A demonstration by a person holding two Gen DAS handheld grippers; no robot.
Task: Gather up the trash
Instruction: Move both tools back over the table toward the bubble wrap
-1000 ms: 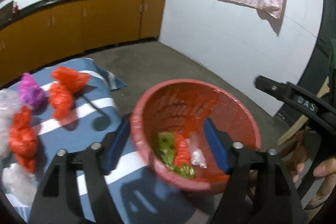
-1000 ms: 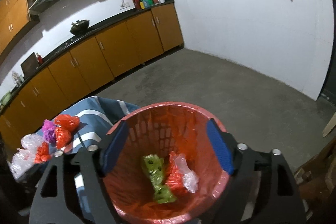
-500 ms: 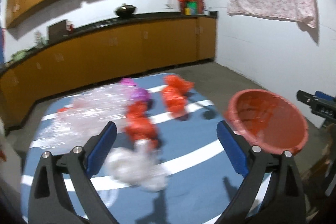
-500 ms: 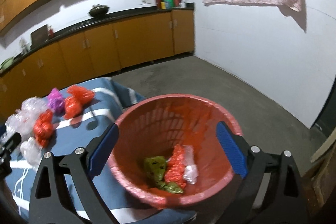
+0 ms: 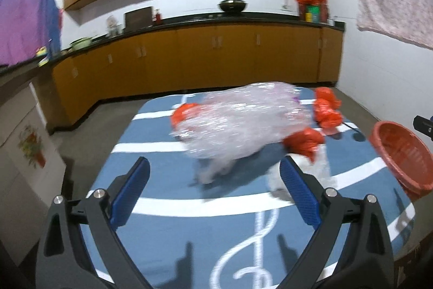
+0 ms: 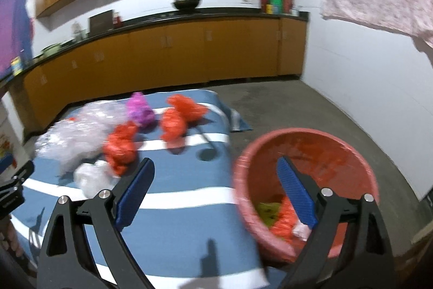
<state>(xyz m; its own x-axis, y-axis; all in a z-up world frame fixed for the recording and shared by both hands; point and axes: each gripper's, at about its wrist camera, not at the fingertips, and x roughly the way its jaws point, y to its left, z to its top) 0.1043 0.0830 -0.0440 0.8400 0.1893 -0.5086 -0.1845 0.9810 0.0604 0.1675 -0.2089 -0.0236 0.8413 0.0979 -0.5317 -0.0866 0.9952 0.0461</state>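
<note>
1. Table (image 5: 162,210), draped in a blue cloth with white stripes, fills the lower half of both views; kitchen cabinets (image 5: 203,56) run along the wall behind it.
2. Basket (image 6: 305,153), red and round, stands at the table's right edge. It already holds a few green, red and clear scraps. In the right view it sits right under the right tongs.
3. Bubble wrap (image 5: 238,121), the largest piece of trash, lies straight ahead of the left tongs (image 5: 213,194) and a little beyond their tips, its long axis running from lower left to upper right. The left tongs are the nearer pair and probably take it next.
4. Red bags (image 6: 120,146) lie crumpled beside and behind the wrap, one touching its right end. They could get caught up in a grab.
5. Purple bag (image 6: 139,110) sits at the far side, behind the wrap.
6. Small clear bag (image 6: 93,175) lies nearest the front edge, just left of the right tongs' left finger.
7. Left tongs are spread wide and hold nothing.
8. Right tongs (image 6: 215,194) are wide too, their jaws closing slightly, with nothing between them but the basket's rim below.
</note>
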